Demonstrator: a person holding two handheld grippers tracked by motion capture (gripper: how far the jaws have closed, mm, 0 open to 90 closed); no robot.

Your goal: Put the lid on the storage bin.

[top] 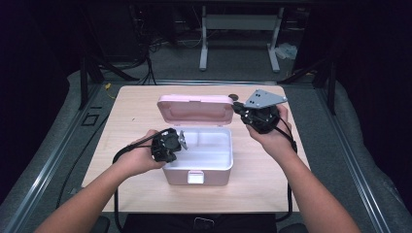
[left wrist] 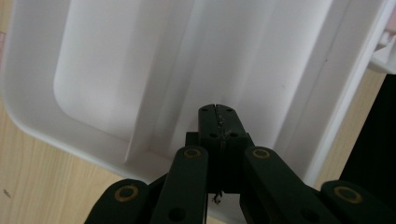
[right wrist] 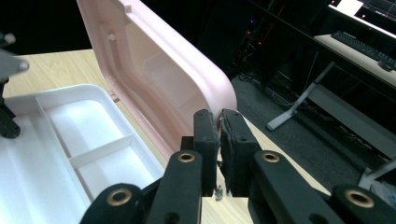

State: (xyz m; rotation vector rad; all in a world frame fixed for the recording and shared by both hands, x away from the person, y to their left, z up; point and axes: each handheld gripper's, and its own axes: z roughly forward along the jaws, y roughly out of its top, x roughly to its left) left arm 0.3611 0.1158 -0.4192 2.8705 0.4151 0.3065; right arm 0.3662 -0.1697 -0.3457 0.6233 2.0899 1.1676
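Note:
A pink box (top: 214, 175) stands mid-table with its lid (top: 194, 109) raised upright at the back. Inside lies a white divided tray (top: 209, 150). My left gripper (top: 180, 141) hangs over the tray's left side; in the left gripper view its jaws (left wrist: 217, 112) are pressed together with nothing between them, above the white tray (left wrist: 116, 70). My right gripper (top: 239, 108) is at the lid's right edge. In the right gripper view it (right wrist: 218, 122) pinches the rounded corner of the pink lid (right wrist: 159, 70), with the tray (right wrist: 84, 121) below left.
The wooden table (top: 136, 111) has bare room left, right and in front of the box. A white latch (top: 195, 177) sits on the box front. A small dark round thing (top: 233, 97) lies behind the lid. A desk frame (top: 240, 39) stands beyond the table.

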